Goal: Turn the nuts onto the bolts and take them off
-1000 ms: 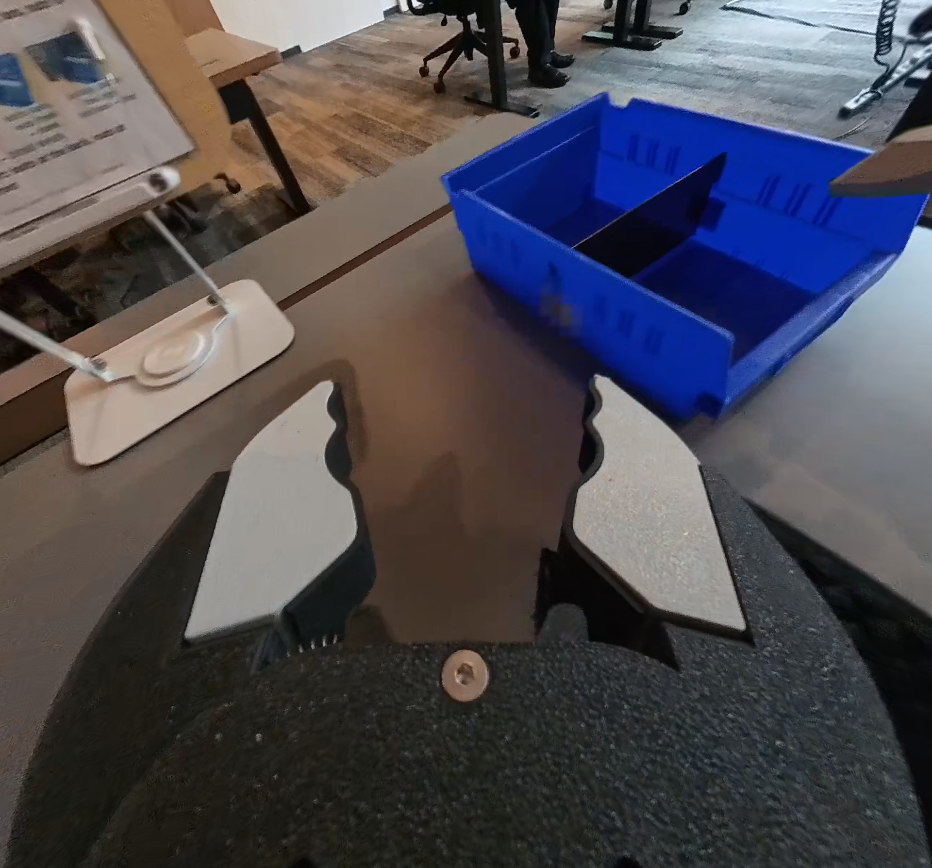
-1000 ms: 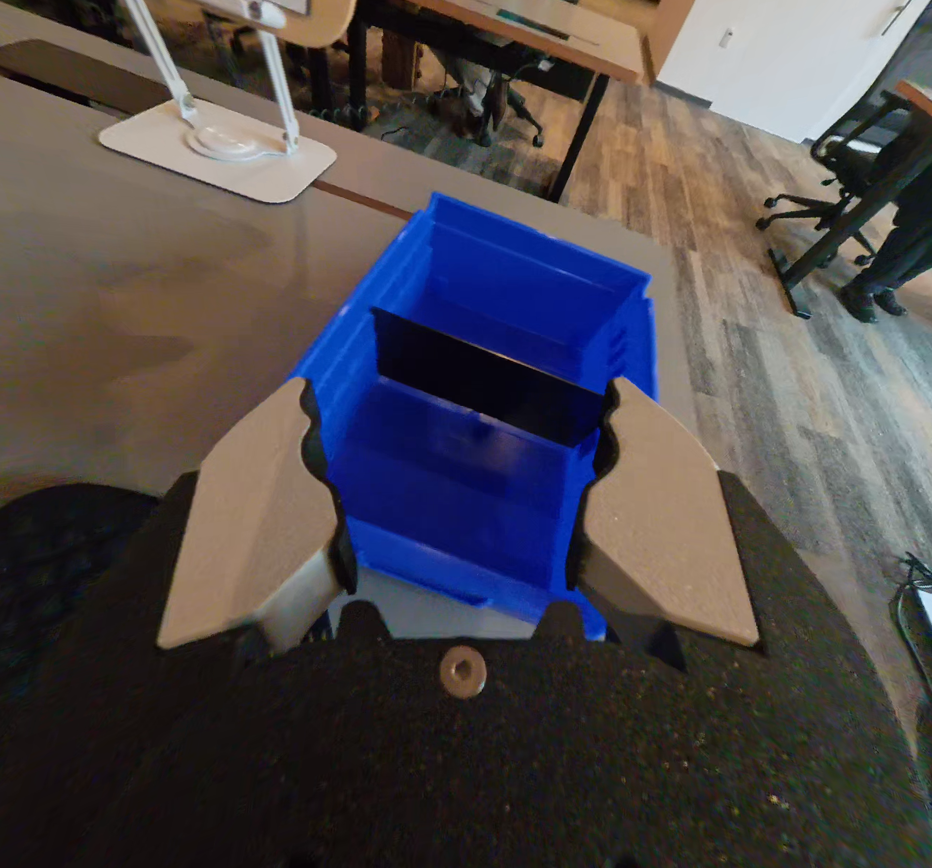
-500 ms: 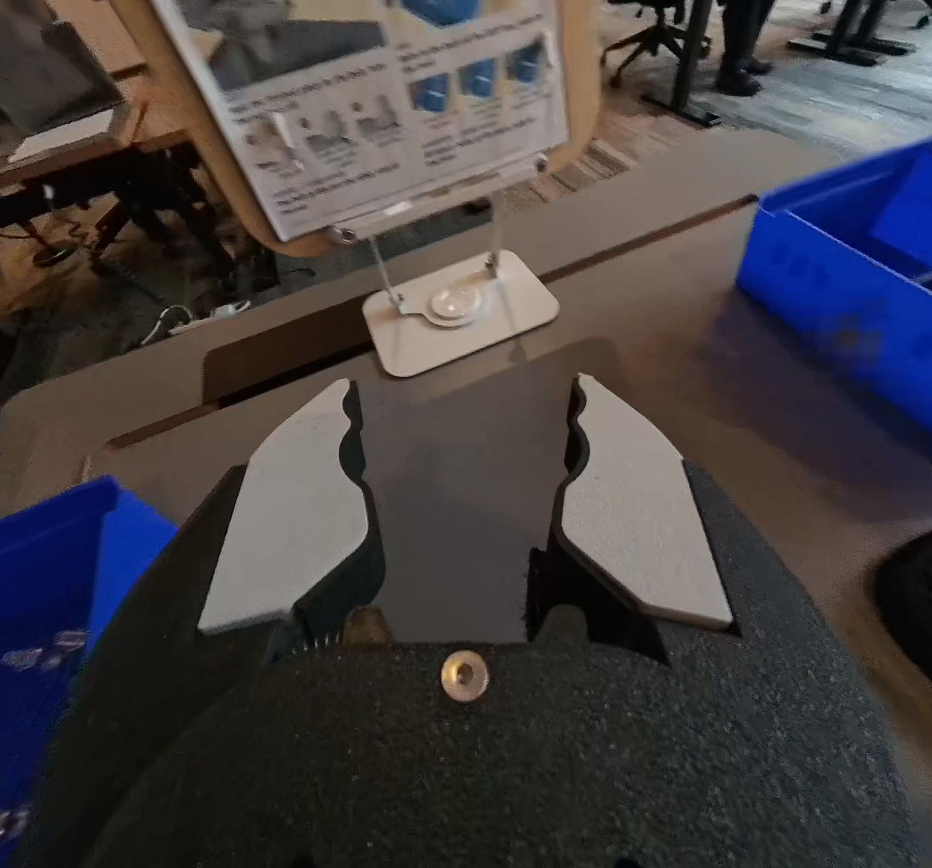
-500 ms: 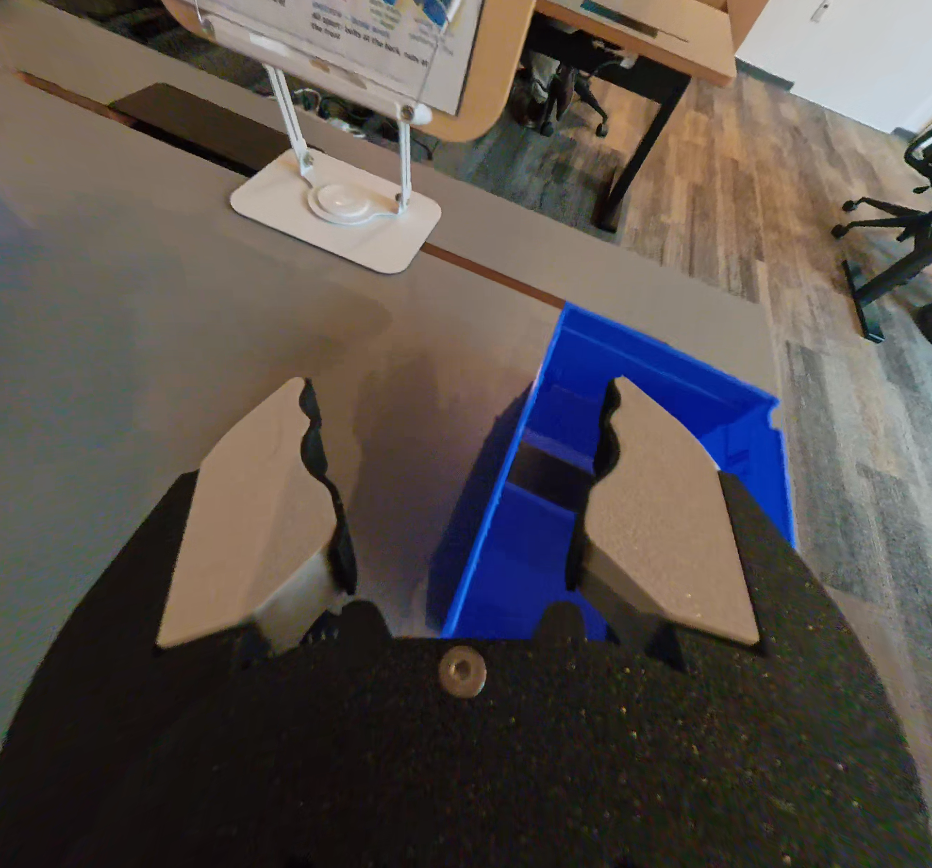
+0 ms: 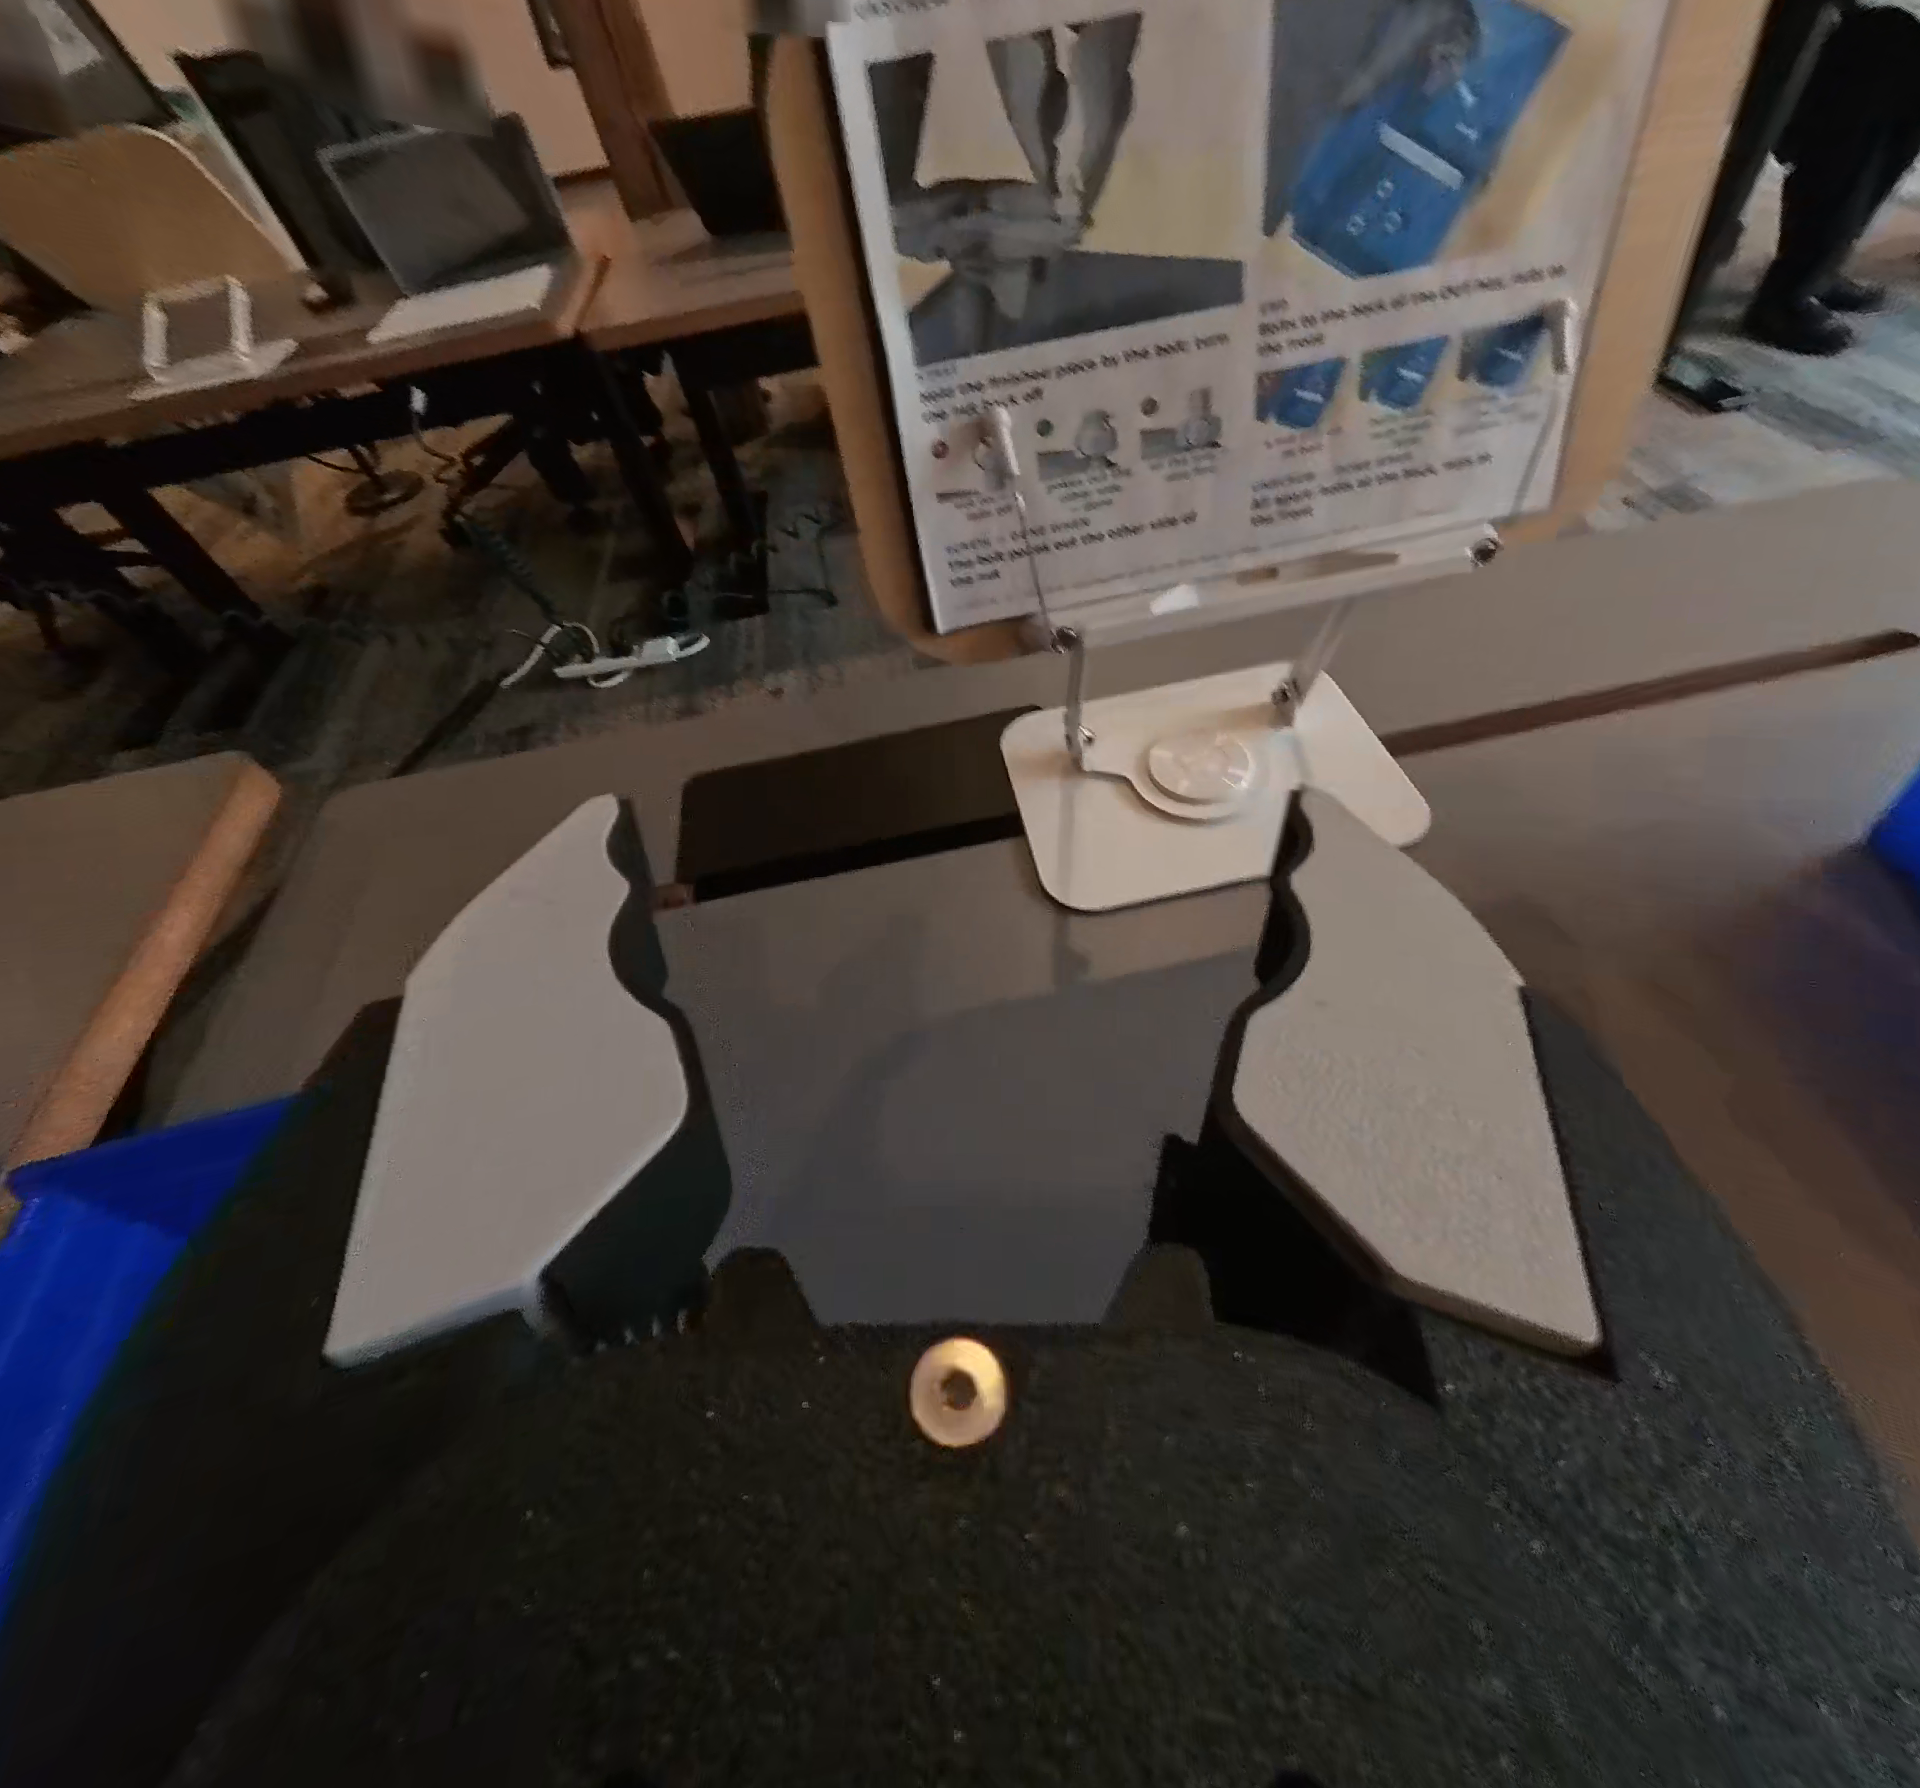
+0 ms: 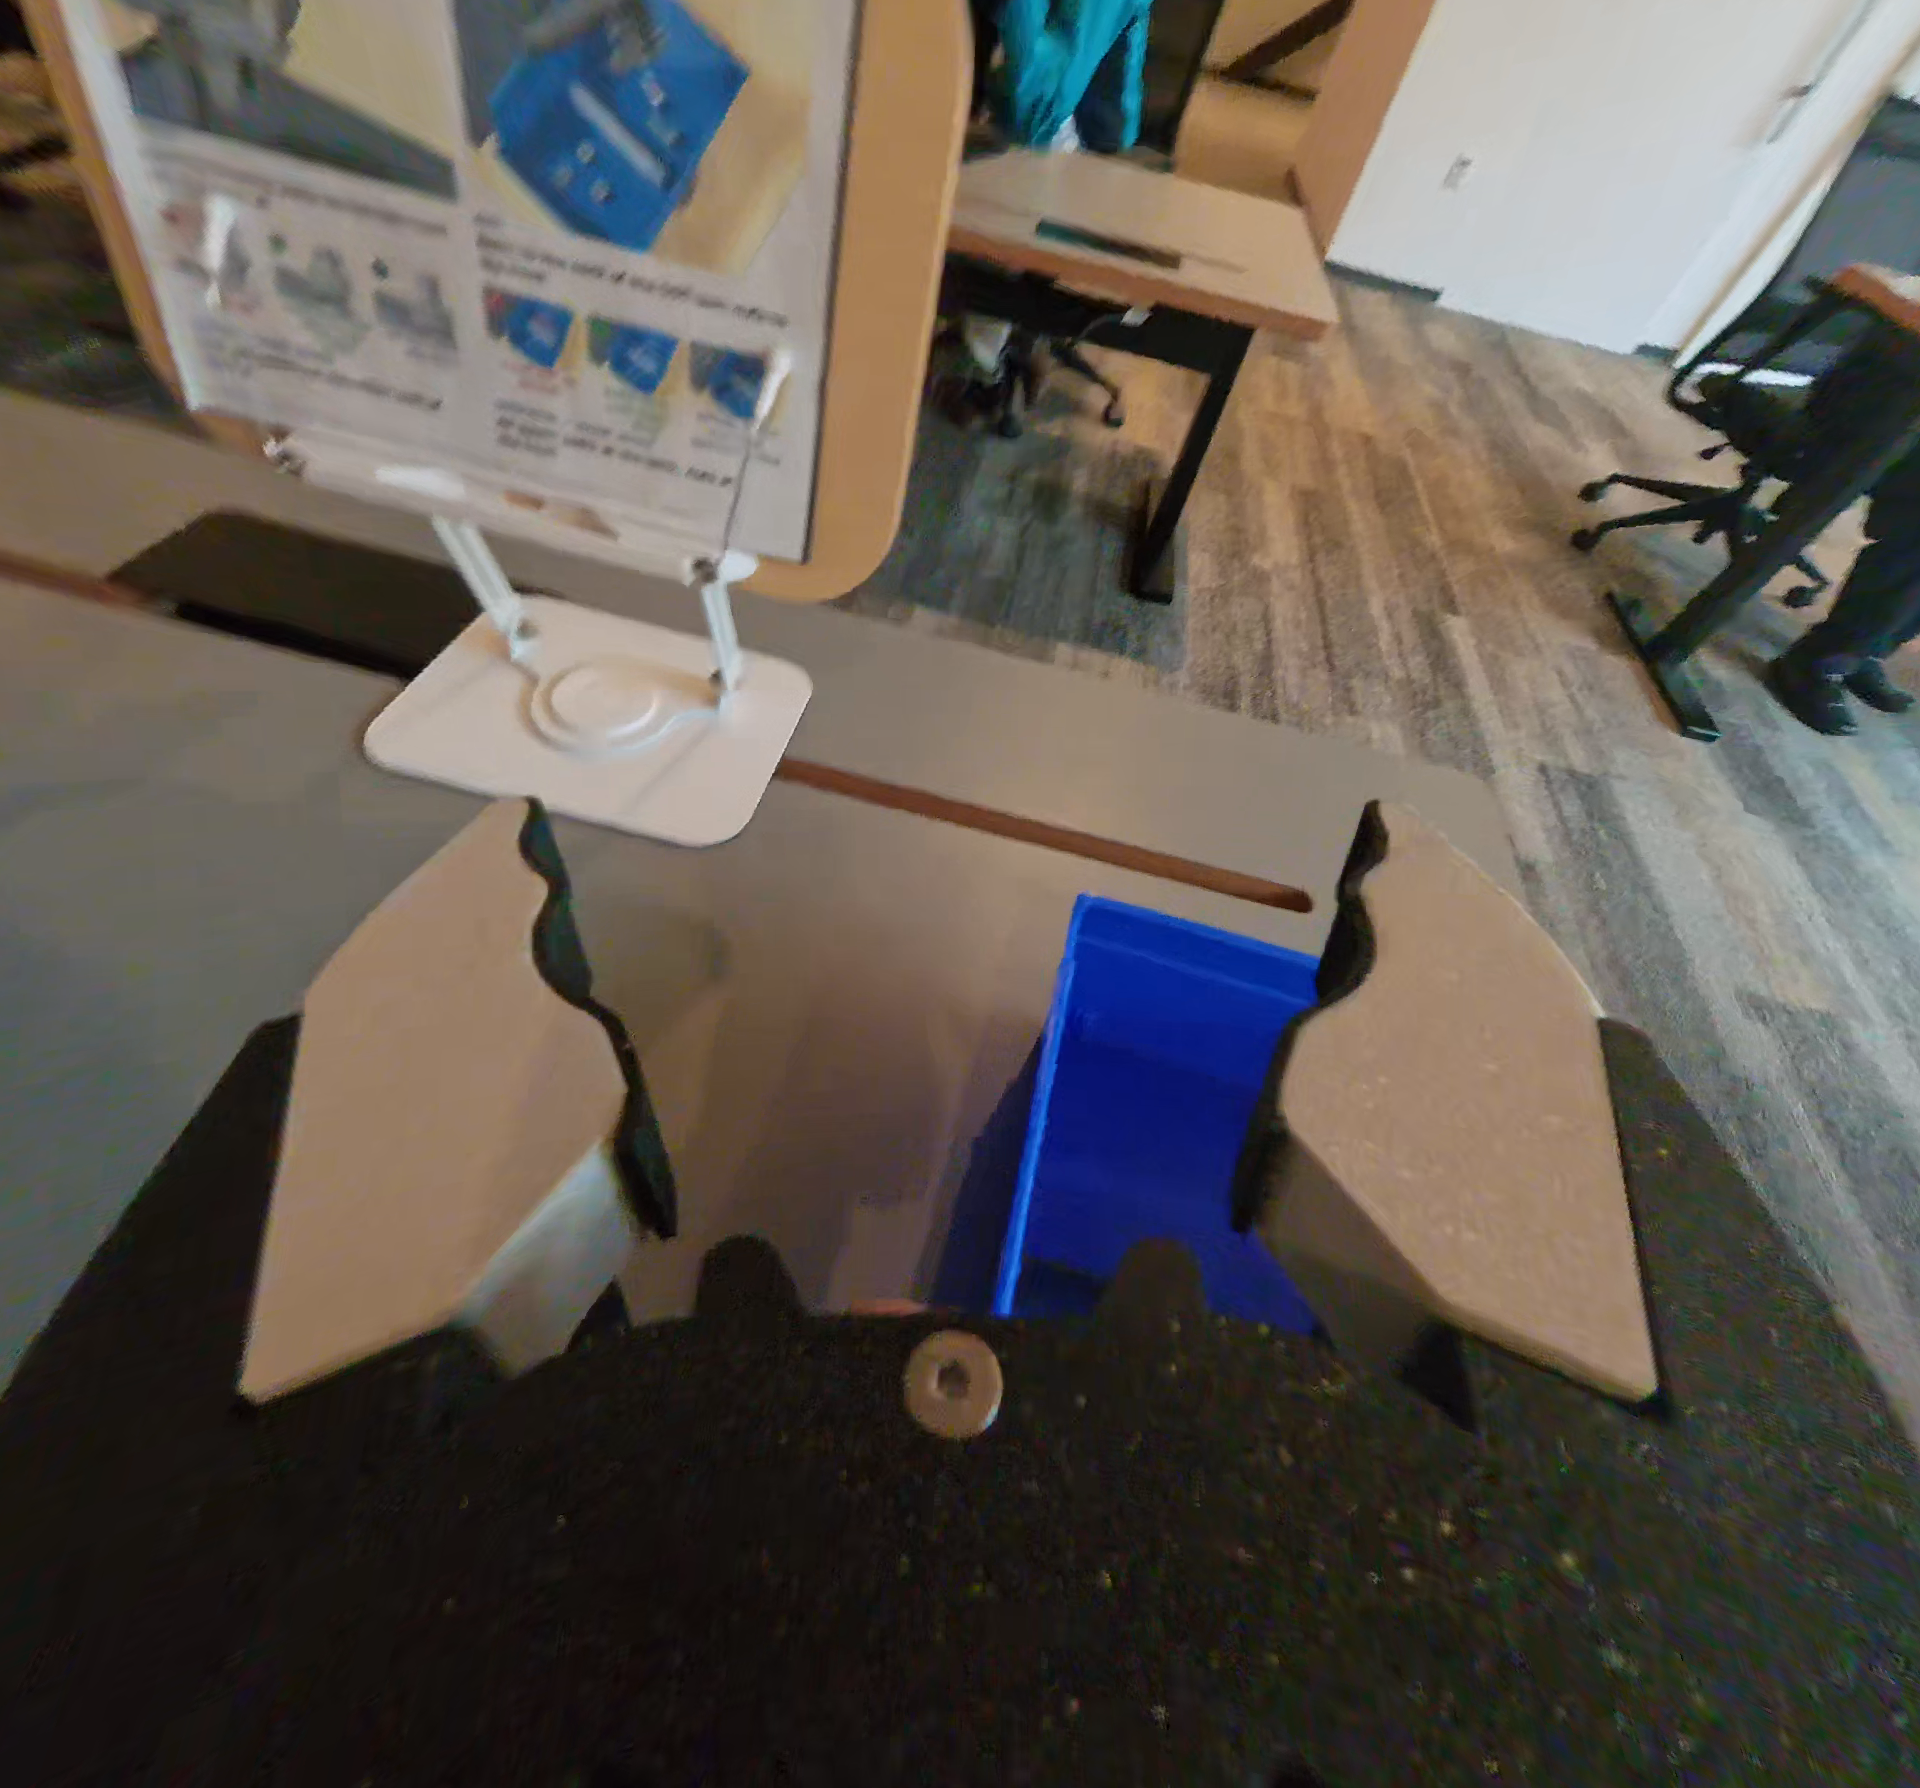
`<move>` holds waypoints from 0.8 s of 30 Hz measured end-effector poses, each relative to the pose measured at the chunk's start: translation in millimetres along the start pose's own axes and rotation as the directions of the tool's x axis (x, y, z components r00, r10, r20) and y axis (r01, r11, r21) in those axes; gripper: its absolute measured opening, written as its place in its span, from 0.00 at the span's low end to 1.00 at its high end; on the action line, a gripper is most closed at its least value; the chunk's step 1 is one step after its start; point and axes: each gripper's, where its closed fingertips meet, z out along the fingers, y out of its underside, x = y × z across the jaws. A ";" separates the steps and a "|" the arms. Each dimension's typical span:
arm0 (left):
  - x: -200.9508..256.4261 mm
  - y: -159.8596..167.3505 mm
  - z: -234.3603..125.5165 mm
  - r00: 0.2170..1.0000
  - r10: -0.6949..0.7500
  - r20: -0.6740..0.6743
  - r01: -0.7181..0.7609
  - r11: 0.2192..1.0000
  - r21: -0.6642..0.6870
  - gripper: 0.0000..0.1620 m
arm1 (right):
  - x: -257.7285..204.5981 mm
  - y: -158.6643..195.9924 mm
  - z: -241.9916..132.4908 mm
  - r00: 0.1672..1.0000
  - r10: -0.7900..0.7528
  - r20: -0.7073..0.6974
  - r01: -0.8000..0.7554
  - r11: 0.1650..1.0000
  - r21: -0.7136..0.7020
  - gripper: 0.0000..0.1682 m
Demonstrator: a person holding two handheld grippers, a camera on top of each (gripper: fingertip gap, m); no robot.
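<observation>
Grey tabletop [image 5: 935,1063], empty grippers: we judge no threading has begun.

We hold the left gripper [image 5: 961,969] and right gripper [image 6: 951,990] spread wide, gripping nothing. Neither nuts nor bolts show; one blue bin [image 6: 1153,1094] sits lower centre in the right view, another blue bin [image 5: 114,1250] at the left view's lower-left edge, the instruction stand [image 5: 1216,803] ahead.

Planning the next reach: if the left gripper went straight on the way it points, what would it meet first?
Probably the white stand base on the table; the left gripper is open and empty. Depth unclear.
</observation>
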 end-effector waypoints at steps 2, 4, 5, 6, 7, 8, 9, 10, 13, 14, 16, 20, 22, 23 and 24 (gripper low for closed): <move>-9.7 -0.4 4.2 0.999 -0.025 0.028 0.024 0.999 0.022 0.77 | 17.4 -1.2 2.1 0.998 0.022 -0.060 -0.020 0.999 0.037 0.87; -20.8 3.4 6.2 0.997 -0.061 0.050 0.060 0.998 0.025 0.81 | 34.2 4.0 0.3 0.992 0.043 -0.116 -0.038 0.998 0.046 0.87; -23.7 5.9 6.7 0.996 -0.076 0.042 0.075 0.997 0.028 0.81 | 40.9 7.2 -0.5 0.990 0.056 -0.130 -0.049 0.997 0.059 0.87; -25.6 8.5 7.2 0.995 -0.094 0.025 0.093 0.995 0.028 0.82 | 46.5 10.6 -0.2 0.989 0.068 -0.134 -0.060 0.996 0.063 0.87; -28.5 10.9 7.8 0.993 -0.115 0.014 0.115 0.993 0.023 0.83 | 51.6 15.3 0.9 0.988 0.081 -0.134 -0.075 0.996 0.050 0.87; -32.1 13.2 7.9 0.992 -0.129 0.009 0.129 0.991 0.018 0.84 | 56.2 20.3 2.4 0.987 0.089 -0.136 -0.086 0.996 0.031 0.87; -35.7 15.0 7.6 0.991 -0.136 0.006 0.136 0.991 0.015 0.84 | 59.8 24.5 4.0 0.986 0.093 -0.137 -0.092 0.996 0.014 0.87; -39.1 17.2 7.2 0.990 -0.139 0.003 0.139 0.990 0.012 0.85 | 61.9 28.2 5.6 0.986 0.094 -0.136 -0.095 0.995 0.000 0.87; -48.0 25.2 5.3 0.990 -0.139 -0.006 0.139 0.990 -0.015 0.84 | 59.4 38.9 11.6 0.991 0.079 -0.109 -0.085 0.995 -0.057 0.87; -52.5 27.8 3.6 0.990 -0.140 0.002 0.140 0.990 -0.024 0.83 | 56.9 40.6 13.4 0.993 0.068 -0.098 -0.076 0.995 -0.070 0.86; -62.2 33.3 -1.7 0.990 -0.142 0.021 0.143 0.989 -0.045 0.80 | 51.0 42.4 16.0 0.996 0.045 -0.076 -0.051 0.995 -0.089 0.86; -88.0 42.3 -21.4 0.984 -0.168 0.052 0.172 0.982 -0.072 0.71 | 44.6 43.7 17.1 0.998 0.035 -0.049 -0.040 0.994 -0.106 0.84; -107.7 48.1 -33.4 0.981 -0.176 0.083 0.184 0.978 -0.101 0.65 | 41.6 42.7 18.3 0.999 0.043 -0.031 -0.046 0.994 -0.099 0.84; -117.9 52.3 -39.5 0.980 -0.171 0.097 0.183 0.975 -0.126 0.63 | 40.2 43.1 19.0 0.999 0.043 -0.022 -0.045 0.994 -0.100 0.83; -129.0 57.5 -45.5 0.981 -0.156 0.113 0.173 0.972 -0.157 0.60 | 39.0 43.8 19.7 0.999 0.041 -0.014 -0.042 0.994 -0.105 0.83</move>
